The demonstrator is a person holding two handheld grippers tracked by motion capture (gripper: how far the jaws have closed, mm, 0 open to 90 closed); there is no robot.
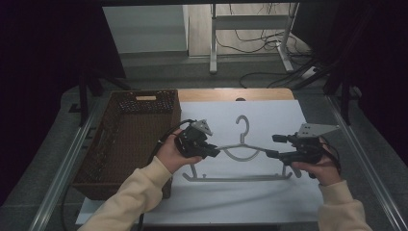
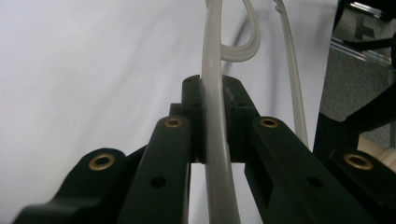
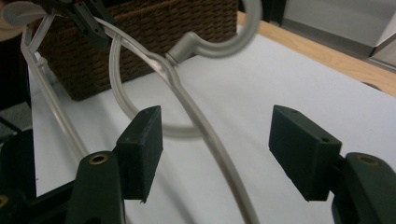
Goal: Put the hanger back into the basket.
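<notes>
While the left gripper (image 1: 215, 152) pinches one shoulder of the grey plastic hanger (image 1: 240, 153) over the white surface (image 1: 269, 202), the right gripper (image 3: 217, 156) gapes wide around the other, so I'd guess it could swing and snag the wicker basket (image 1: 126, 139).

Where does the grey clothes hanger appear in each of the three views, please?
High view: the hanger lies mid-table on the white sheet, between both grippers.
Left gripper view: its arm runs up the centre, clamped between the black fingers.
Right gripper view: its arm crosses between the open fingers, hook at top.
Shared landmark: the hanger's hook.
</notes>
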